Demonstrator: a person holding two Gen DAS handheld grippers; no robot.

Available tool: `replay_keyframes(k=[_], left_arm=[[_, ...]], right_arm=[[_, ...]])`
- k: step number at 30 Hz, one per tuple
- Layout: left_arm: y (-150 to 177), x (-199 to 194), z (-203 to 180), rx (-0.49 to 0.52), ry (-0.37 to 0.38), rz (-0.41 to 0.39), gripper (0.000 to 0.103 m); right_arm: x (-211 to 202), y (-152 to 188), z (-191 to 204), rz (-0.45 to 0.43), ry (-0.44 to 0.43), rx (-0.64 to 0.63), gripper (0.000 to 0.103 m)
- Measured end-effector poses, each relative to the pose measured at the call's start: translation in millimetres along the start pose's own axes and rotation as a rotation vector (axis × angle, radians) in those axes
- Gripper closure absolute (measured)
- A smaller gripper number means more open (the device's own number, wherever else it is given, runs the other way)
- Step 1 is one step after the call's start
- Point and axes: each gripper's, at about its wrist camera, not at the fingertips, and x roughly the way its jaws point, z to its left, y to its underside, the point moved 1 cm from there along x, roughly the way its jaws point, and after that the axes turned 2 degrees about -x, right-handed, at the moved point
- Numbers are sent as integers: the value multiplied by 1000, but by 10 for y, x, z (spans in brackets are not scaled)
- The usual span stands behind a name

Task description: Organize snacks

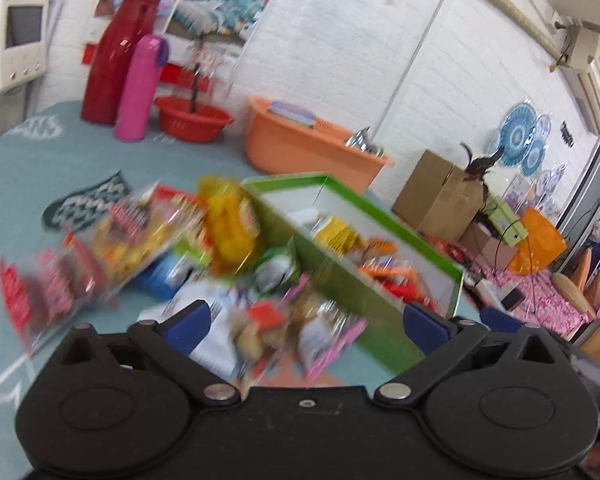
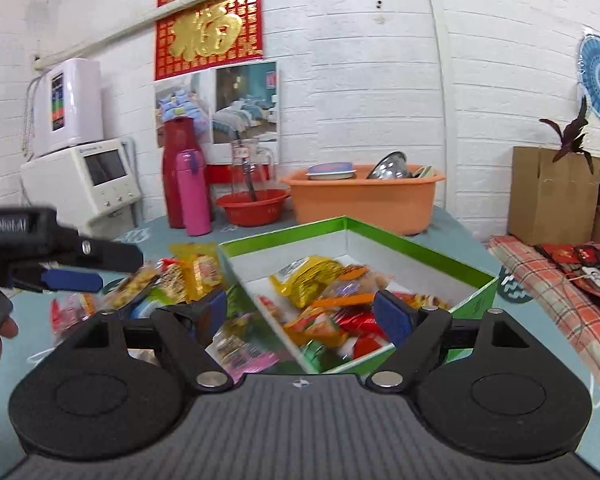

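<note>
A green-rimmed white box sits on the teal tablecloth, with several snack packets inside. To its left lies a loose pile of packets. My right gripper is open over the box's near-left corner, nothing between its fingers. In the left wrist view the box is on the right and the blurred pile on the left. My left gripper is open above packets beside the box, holding nothing. Its blue finger pad shows at the left of the right wrist view, over the pile.
Behind the box stand an orange basin, a red bowl, a pink flask and a red thermos. A white machine is at back left. A cardboard box stands off the table's right edge.
</note>
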Motion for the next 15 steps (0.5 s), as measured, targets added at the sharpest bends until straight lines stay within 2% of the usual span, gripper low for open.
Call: replay_keyframes(k=[4,7,15], left_arm=[[224,-105,208,-60,-25,34,0],[281,-164,289,-67,-40,40,0],[314,-211,284,-74,21,25,0]], right_arm=[[6,207,153,77,-73,6,0],[31,311,284,130,-100,-4,0],[-52,338,356,121,-100,-5,0]])
